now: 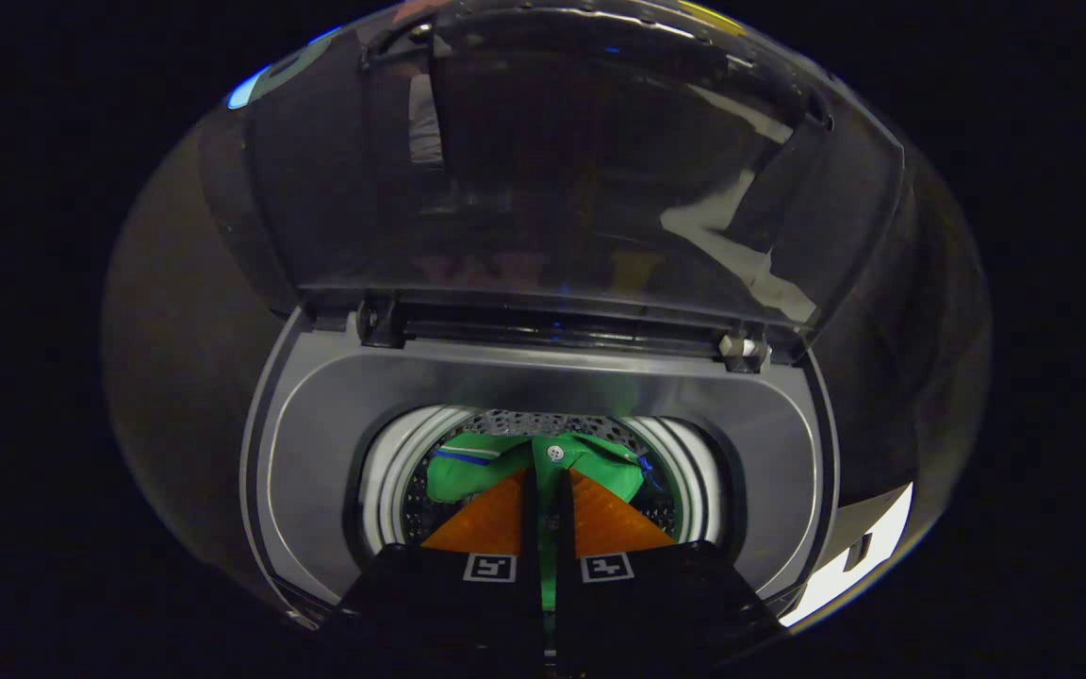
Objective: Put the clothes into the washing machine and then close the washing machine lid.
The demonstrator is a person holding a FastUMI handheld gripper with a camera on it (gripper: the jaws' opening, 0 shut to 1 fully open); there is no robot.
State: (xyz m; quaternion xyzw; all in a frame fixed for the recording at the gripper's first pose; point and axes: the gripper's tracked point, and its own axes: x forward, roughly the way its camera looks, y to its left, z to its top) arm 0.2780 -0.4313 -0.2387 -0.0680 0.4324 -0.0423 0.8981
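A green garment (482,471) with a white button and a blue-and-white trim hangs from my gripper (548,476) over the mouth of the washing machine's drum (392,481). My fingers are shut on the cloth, a strip of green showing in the narrow slit between them. The perforated drum wall shows behind the garment. The washer's dark see-through lid (581,160) stands raised upright beyond the drum, on its hinges (741,349) at the back of the top panel.
The grey top panel (317,443) rings the drum opening on all sides. Dark booth walls lie to both sides of the machine. A white patch (859,556) shows low beside the washer's right corner.
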